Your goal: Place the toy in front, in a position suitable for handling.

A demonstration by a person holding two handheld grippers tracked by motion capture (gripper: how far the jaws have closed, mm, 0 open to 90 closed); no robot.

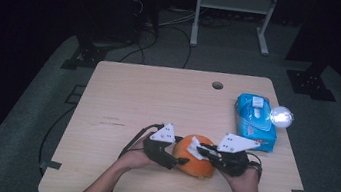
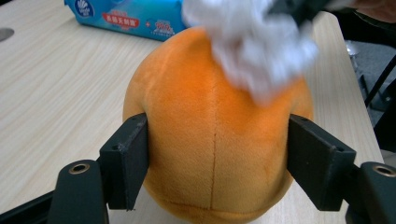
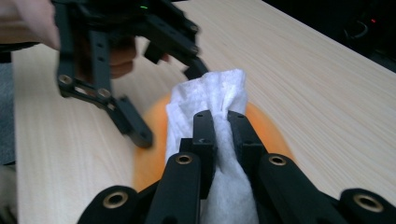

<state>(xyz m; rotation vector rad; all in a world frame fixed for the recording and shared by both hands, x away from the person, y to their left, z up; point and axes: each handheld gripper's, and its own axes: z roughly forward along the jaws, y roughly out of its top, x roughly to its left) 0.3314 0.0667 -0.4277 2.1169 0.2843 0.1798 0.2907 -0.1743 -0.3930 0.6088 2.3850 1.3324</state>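
the orange plush is clamped by the left gripper while a wipe pinched in the right gripper is rubbed on it; next, steady strokes are probably needed.

Your two grippers are matte black: the left gripper and right gripper each carry a pale grey three-cornered plate with dark dots. Brass-ringed pivot holes, blocky square pads, black cables, bare forearms, no sleeves.
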